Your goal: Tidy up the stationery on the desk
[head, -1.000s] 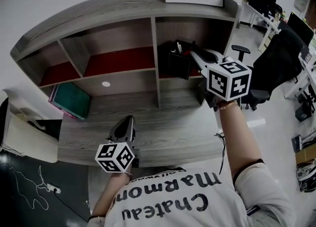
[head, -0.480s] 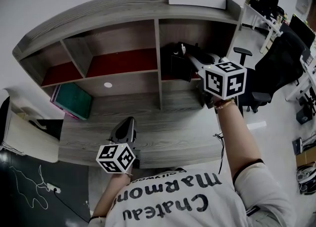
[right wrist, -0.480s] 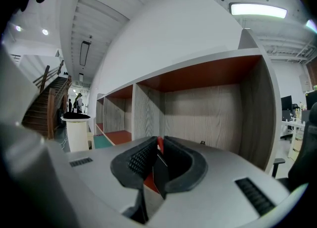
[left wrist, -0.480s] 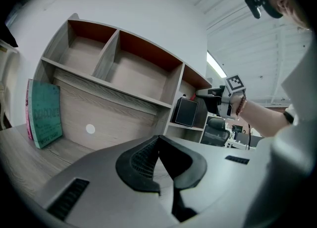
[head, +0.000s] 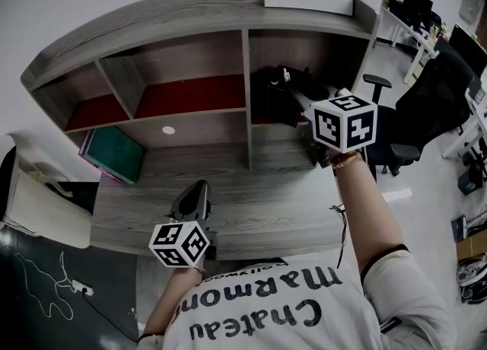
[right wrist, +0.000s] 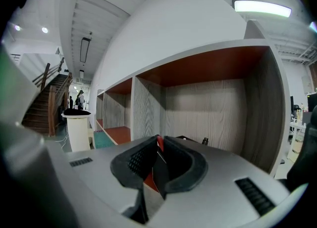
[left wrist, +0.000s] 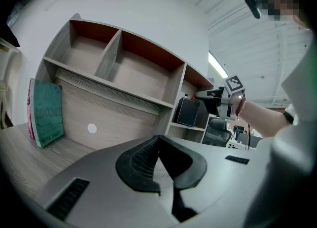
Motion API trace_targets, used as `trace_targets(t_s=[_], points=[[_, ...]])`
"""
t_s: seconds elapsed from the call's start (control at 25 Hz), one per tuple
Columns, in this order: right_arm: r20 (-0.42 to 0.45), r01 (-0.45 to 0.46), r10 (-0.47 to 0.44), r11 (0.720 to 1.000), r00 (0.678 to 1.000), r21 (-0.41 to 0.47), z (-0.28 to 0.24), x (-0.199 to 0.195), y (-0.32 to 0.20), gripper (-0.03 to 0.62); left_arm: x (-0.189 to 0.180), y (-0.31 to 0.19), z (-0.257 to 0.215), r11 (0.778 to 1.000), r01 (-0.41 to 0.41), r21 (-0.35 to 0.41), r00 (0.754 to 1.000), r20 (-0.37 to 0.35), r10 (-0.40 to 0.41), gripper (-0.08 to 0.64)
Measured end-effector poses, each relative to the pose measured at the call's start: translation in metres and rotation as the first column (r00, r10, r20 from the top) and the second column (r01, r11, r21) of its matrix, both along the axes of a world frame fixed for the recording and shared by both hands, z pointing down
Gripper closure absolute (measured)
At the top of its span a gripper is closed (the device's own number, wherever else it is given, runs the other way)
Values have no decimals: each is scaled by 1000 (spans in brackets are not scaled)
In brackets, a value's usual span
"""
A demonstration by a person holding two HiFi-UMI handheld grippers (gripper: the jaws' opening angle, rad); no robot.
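Slim red-tipped pen (right wrist: 159, 144) clamped in right gripper (head: 289, 80). Black pen holder (head: 277, 105) upright in shelf, one o'clock. Teal book (head: 114, 154) upright on tabletop, nine o'clock.

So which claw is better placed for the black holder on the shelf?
Right. The right claw is at the black holder, shut on a thin red-tipped item; the left claw sits low over the desk, empty.

Printed in large dark letters across the white shirt (head: 281, 314), bottom centre of the head view and upside down to the camera: "Chateau Marmon", cut short at the shirt's edge. Above it in the frame, a smaller line, too small to read. On the teal book (left wrist: 48, 113), at the left of the left tool view, faint print, not legible.
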State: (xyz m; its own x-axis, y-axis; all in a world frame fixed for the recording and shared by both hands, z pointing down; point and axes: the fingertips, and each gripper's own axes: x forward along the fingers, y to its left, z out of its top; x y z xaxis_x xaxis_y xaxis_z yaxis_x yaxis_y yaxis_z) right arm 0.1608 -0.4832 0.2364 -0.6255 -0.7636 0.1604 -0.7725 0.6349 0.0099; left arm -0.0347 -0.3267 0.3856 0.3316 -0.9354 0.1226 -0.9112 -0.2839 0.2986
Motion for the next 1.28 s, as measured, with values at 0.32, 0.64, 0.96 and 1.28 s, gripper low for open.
trace_targets(t_s=[0.32, 0.64, 0.96, 1.28], points=[[-22, -1, 0, 1000, 1000, -25, 10, -1, -5, 538, 1, 3, 5, 1000, 11, -11, 1000, -7, -12, 545], [-30, 3, -3, 1000, 1000, -6, 11, 0, -6, 540, 0, 15, 12, 999, 35, -31, 999, -13, -36, 545], [-30, -18, 18, 1000, 999, 5, 11, 0, -6, 538, -9, 26, 15, 998, 55, -39, 998, -17, -56, 545], [-28, -33, 33, 999, 999, 4, 11, 0, -7, 535, -16, 30, 12, 997, 64, -34, 998, -19, -65, 545]])
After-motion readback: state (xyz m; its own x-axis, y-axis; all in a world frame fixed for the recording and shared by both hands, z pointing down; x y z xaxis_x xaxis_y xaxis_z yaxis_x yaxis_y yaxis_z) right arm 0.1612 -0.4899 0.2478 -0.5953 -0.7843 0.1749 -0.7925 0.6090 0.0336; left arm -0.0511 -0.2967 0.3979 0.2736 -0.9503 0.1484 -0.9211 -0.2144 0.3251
